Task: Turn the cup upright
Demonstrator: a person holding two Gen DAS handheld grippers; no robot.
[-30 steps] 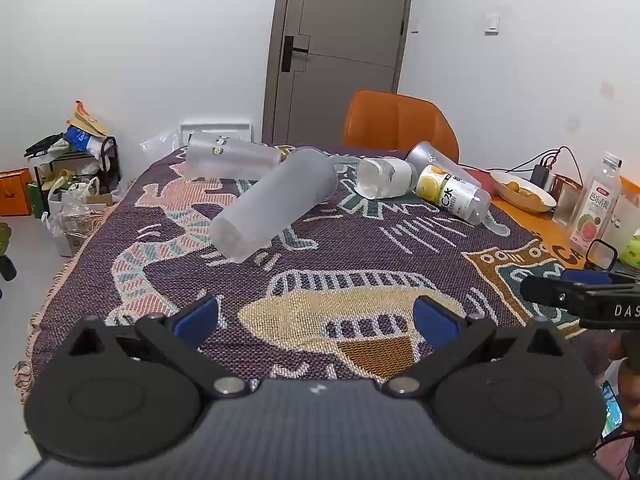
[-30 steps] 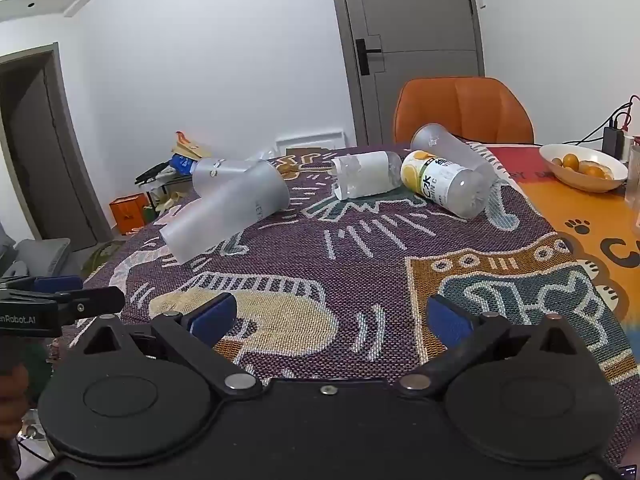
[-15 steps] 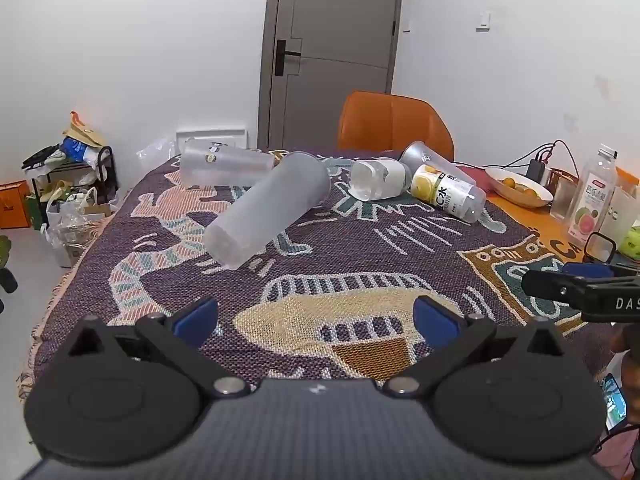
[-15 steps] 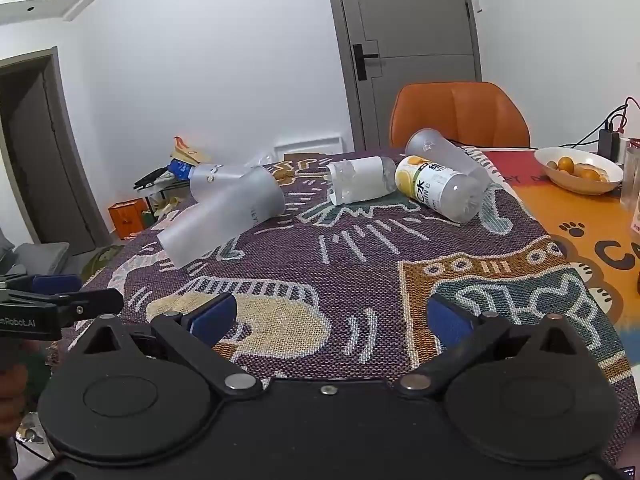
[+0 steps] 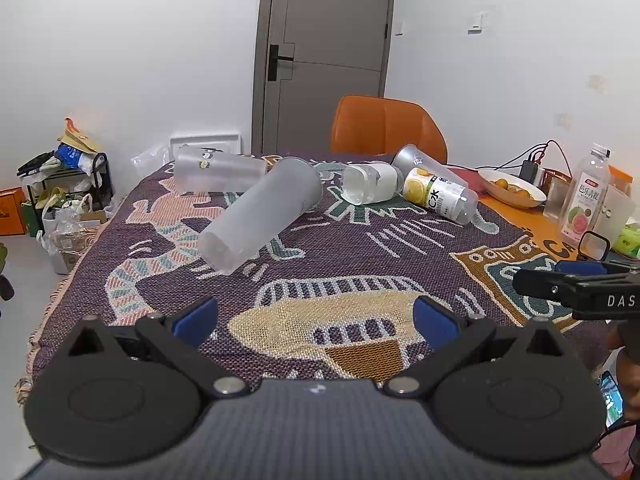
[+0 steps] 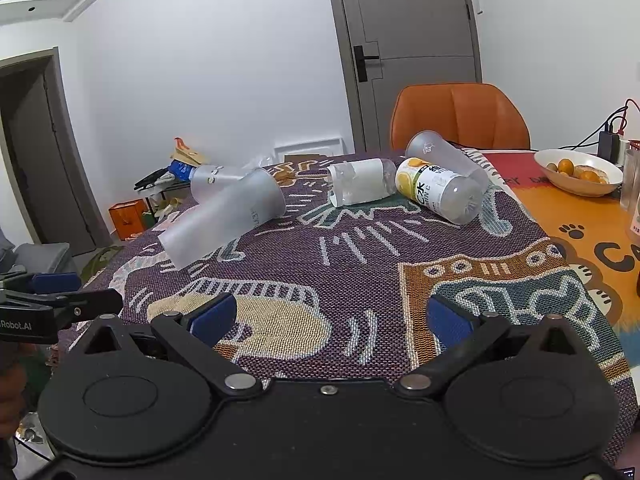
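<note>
A tall frosted cup lies on its side on the patterned cloth, base toward me; it also shows in the right wrist view. A second frosted cup lies behind it, and a third lies at the back right. Two plastic bottles, one white-labelled and one yellow-labelled, lie between them. My left gripper is open and empty near the table's front edge. My right gripper is open and empty, to the right of the left one.
An orange chair stands behind the table. A bowl of oranges, a juice bottle, a glass and cables sit at the right on an orange mat. Cluttered shelves and bags stand on the floor at the left.
Both grippers have drawn back and slightly up from the table; the cups appear a little farther away. Nothing on the cloth has moved.
</note>
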